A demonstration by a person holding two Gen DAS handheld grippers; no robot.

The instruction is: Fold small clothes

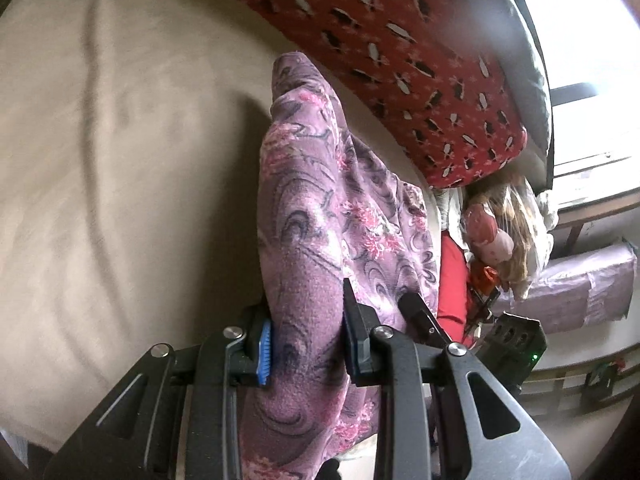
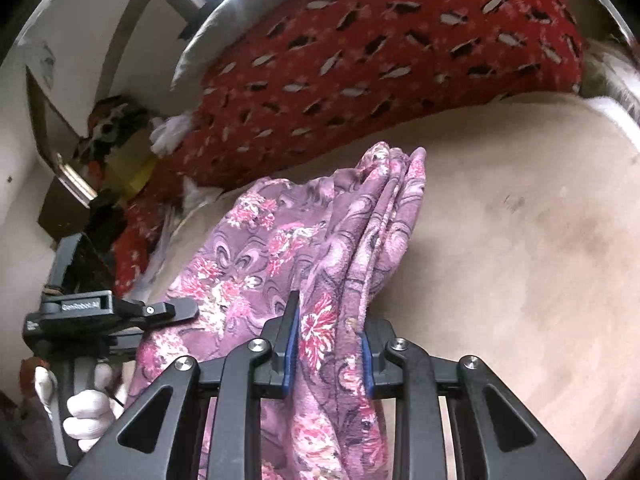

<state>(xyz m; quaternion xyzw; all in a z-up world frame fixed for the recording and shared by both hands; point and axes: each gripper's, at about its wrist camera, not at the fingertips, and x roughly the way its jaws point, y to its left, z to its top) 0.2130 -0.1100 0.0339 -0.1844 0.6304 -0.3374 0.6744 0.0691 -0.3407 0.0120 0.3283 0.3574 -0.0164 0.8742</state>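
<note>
A purple floral fleece garment (image 1: 320, 220) is held up off a beige bed sheet (image 1: 120, 160). My left gripper (image 1: 306, 344) is shut on a bunched edge of it, fabric filling the gap between the blue-padded fingers. In the right wrist view my right gripper (image 2: 330, 354) is shut on another bunched part of the same garment (image 2: 312, 248), which hangs in folds over the sheet (image 2: 520, 240). The left gripper (image 2: 176, 310), held by a white-gloved hand, shows at the left of the right wrist view, and part of the right gripper's body (image 1: 516, 340) at the right of the left wrist view.
A red blanket with a black-and-white pattern (image 1: 400, 52) lies along the far side of the bed, also in the right wrist view (image 2: 380, 60). A pile of clothes and a doll (image 1: 500, 236) sits beyond the bed's edge by a window.
</note>
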